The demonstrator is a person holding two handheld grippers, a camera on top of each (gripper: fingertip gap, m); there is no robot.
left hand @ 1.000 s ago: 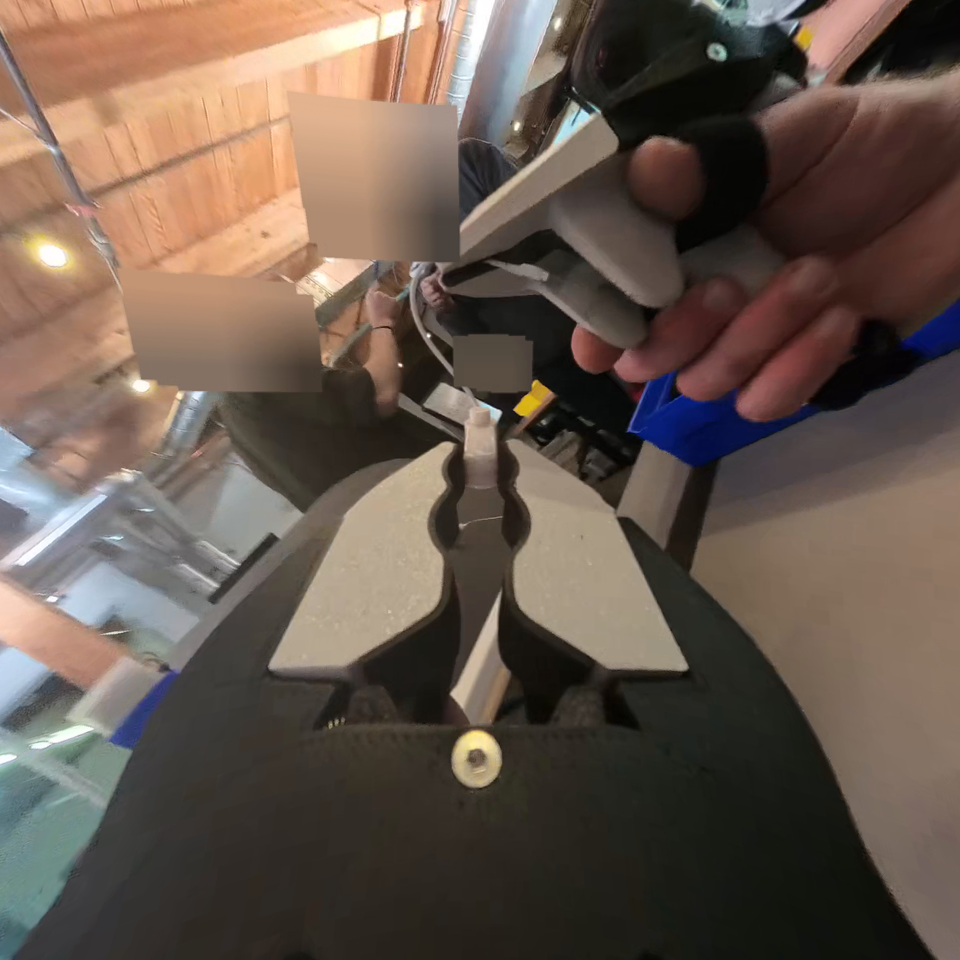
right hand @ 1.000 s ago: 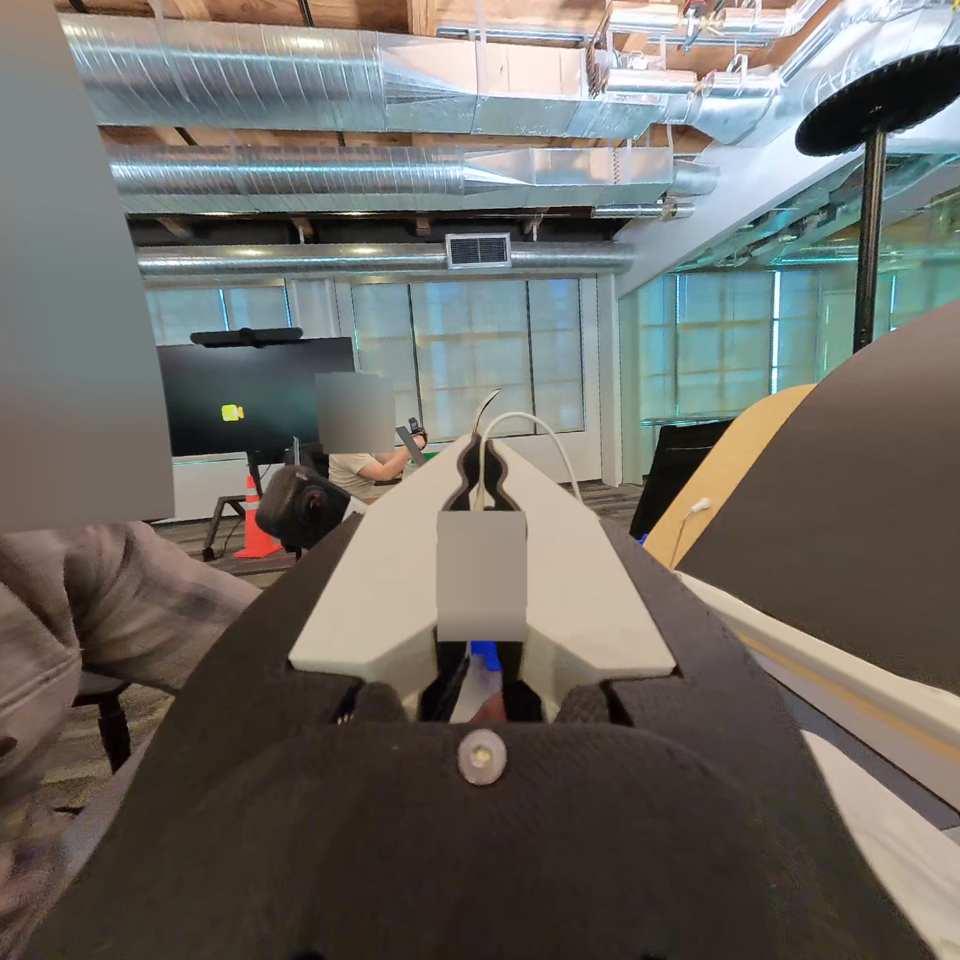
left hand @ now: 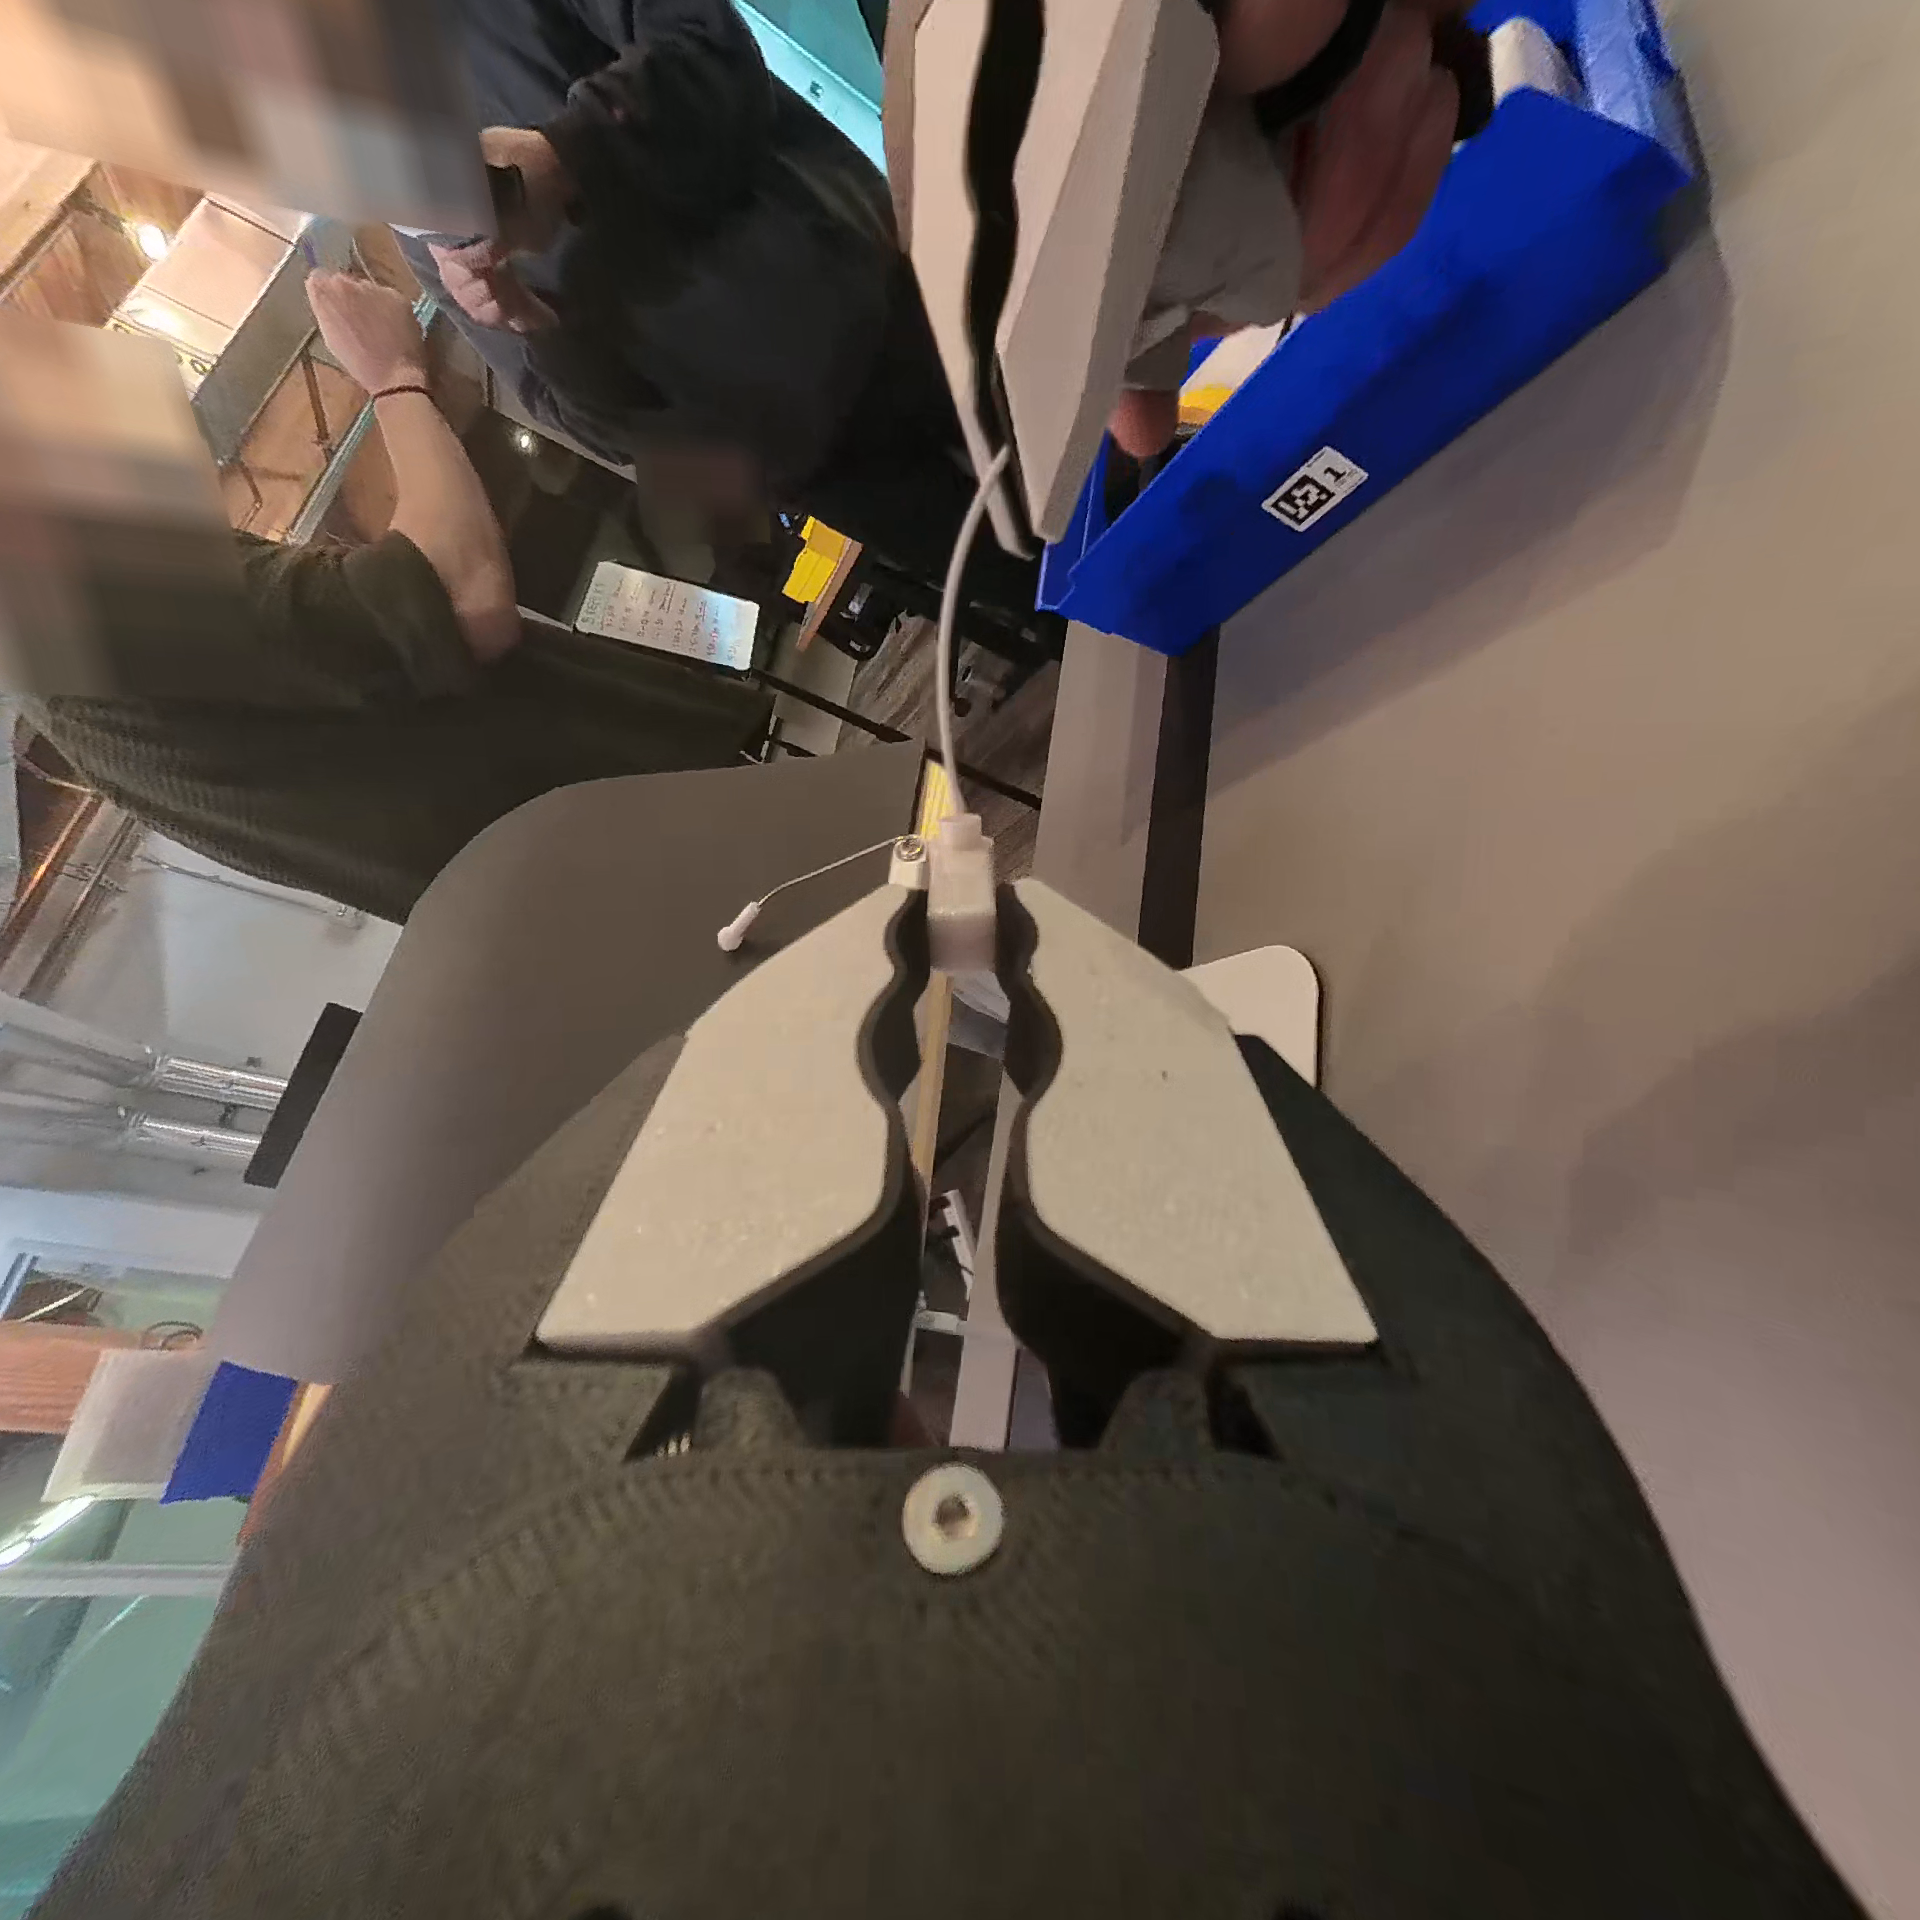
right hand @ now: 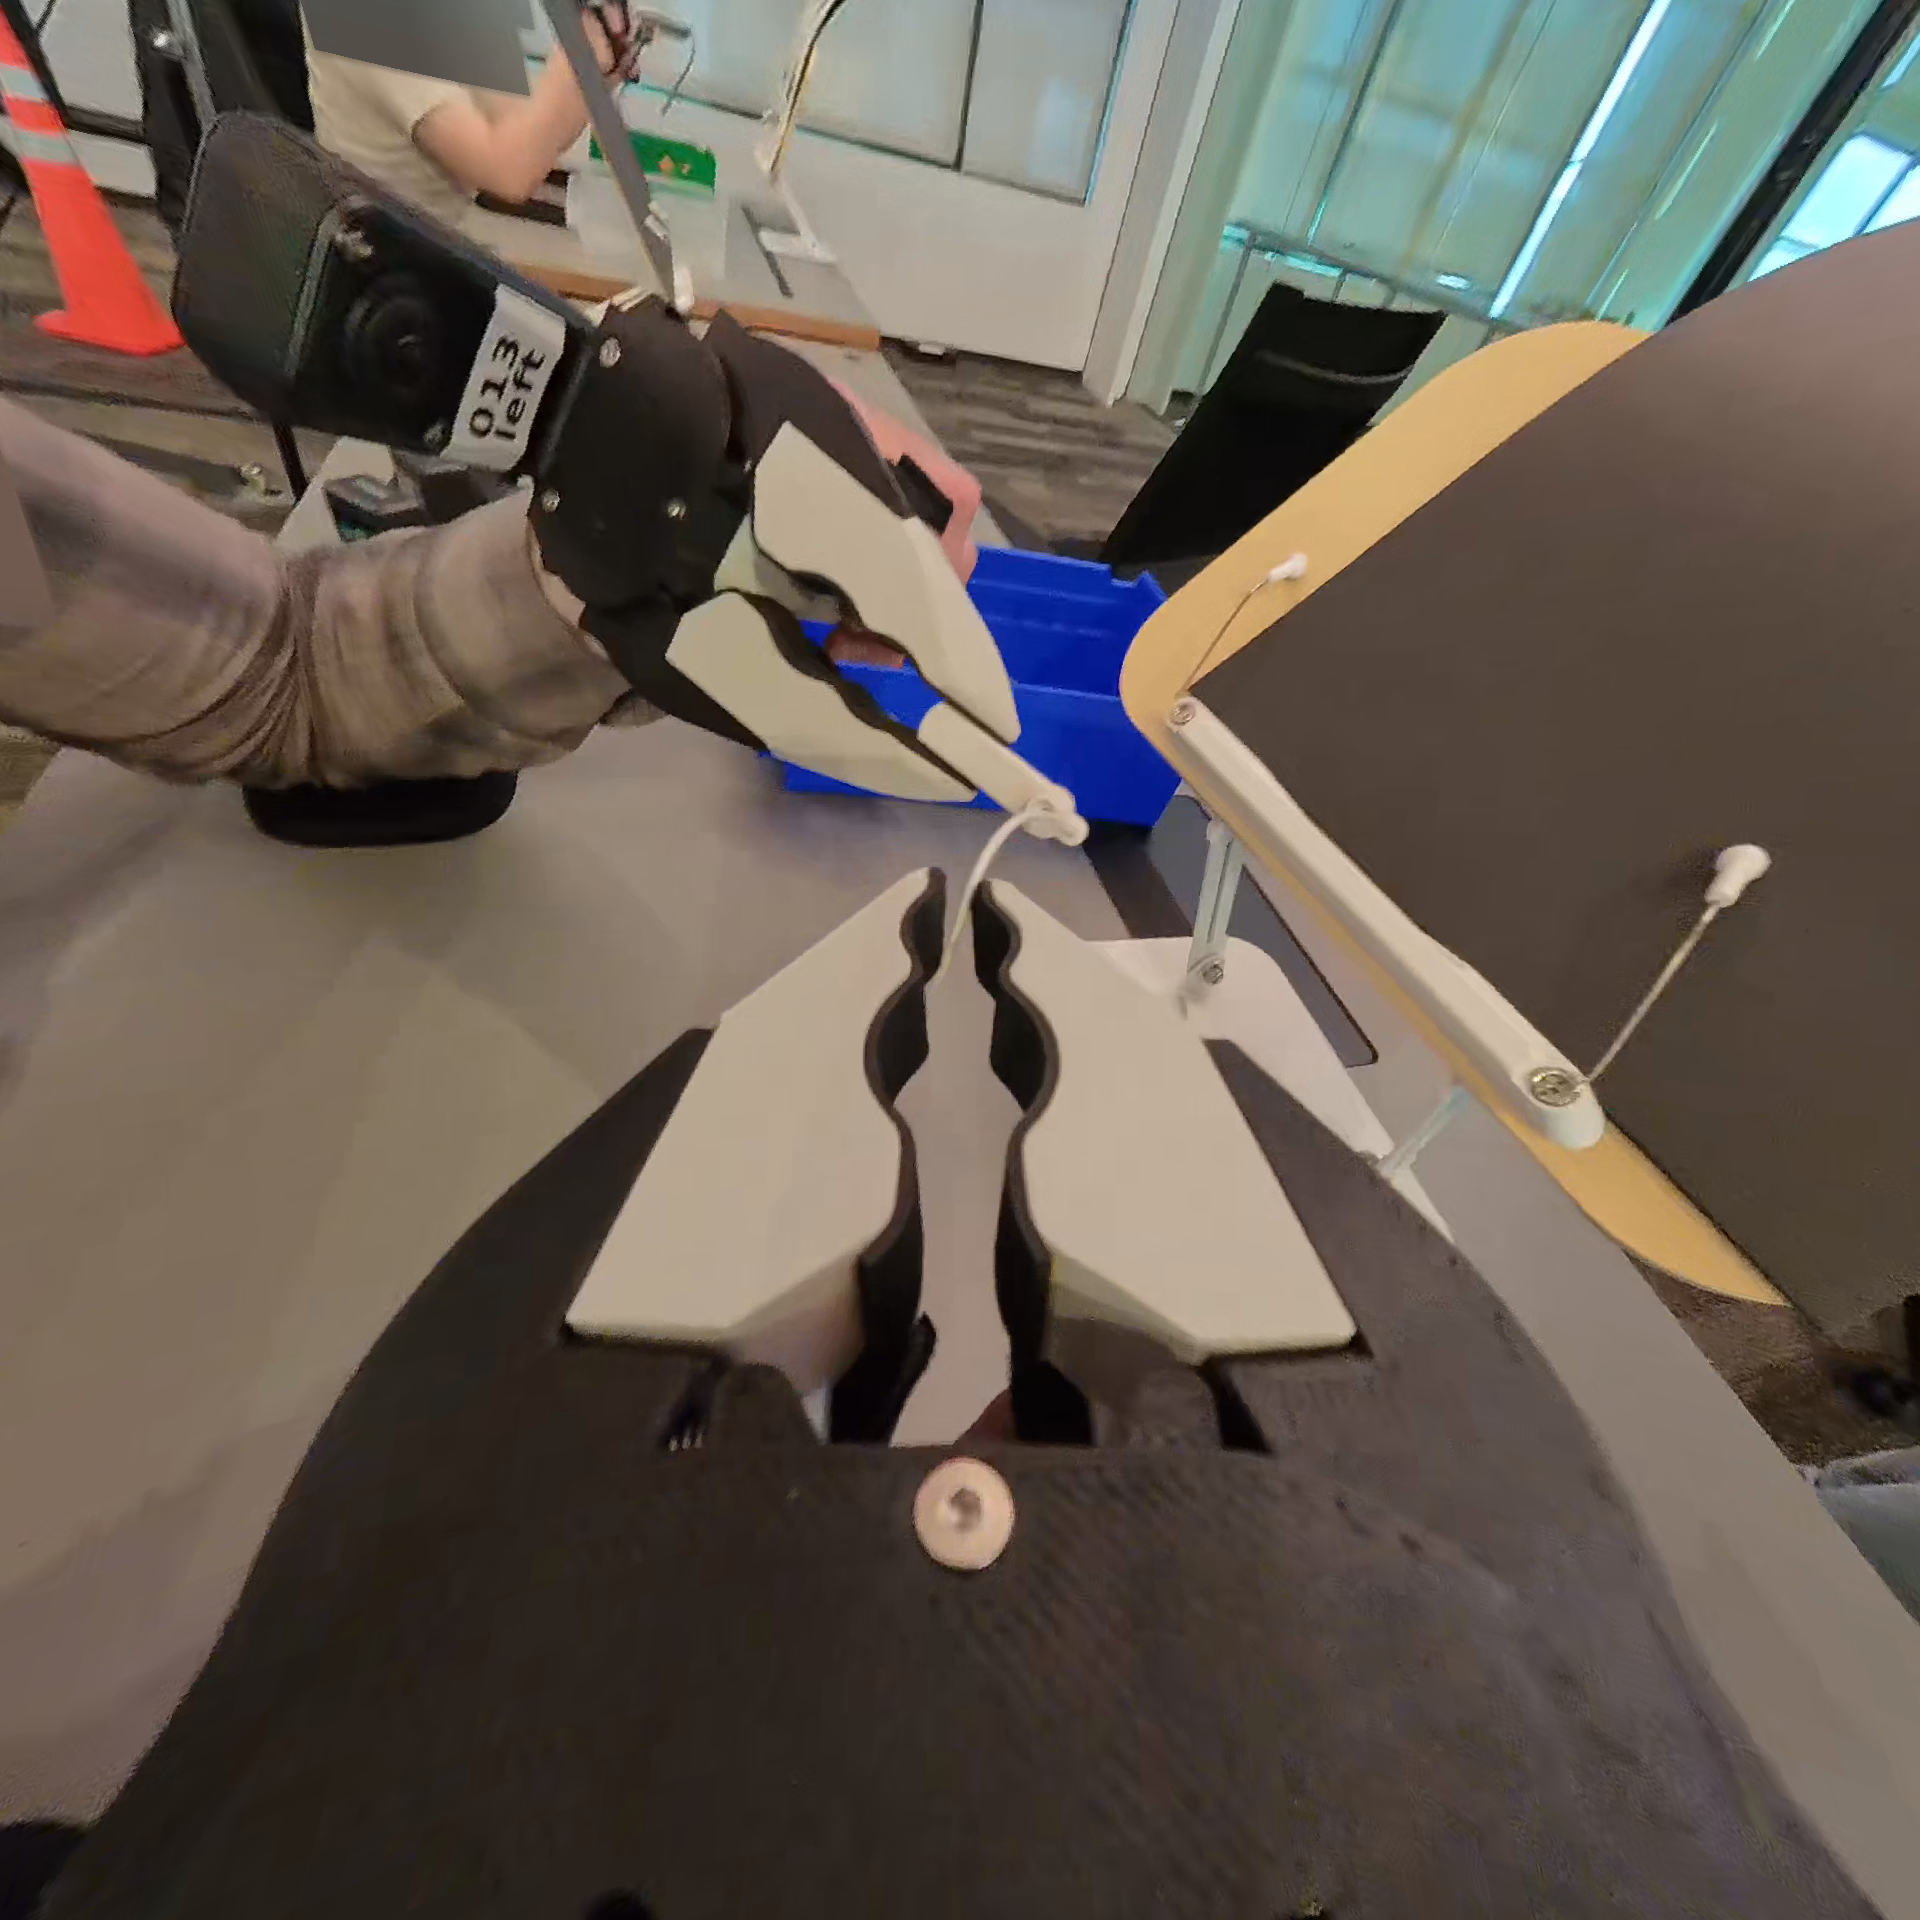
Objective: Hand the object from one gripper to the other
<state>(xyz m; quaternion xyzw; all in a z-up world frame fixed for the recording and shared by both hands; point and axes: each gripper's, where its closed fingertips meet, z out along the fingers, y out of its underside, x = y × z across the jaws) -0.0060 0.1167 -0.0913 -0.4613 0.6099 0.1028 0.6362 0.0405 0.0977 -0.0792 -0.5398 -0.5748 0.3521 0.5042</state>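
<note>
The object is a thin white cable with a white plug at one end. My left gripper is shut on the plug, which sticks out past its tips. The cable runs up to my right gripper, whose fingers are closed on it. In the right wrist view the cable leaves my right gripper and curves a short way to the plug in my left gripper. Both grippers are above the grey table.
A blue bin stands on the table behind the left gripper; it also shows in the left wrist view. A dark panel with a tan edge stands at the right. People sit farther back, and an orange cone stands far left. Left tips to right tips: about 6 centimeters.
Both grippers have tilted down from the ceiling toward the table. The right gripper now sits straight ahead of the left one, with the cable stretched between them. Both grips are unchanged.
</note>
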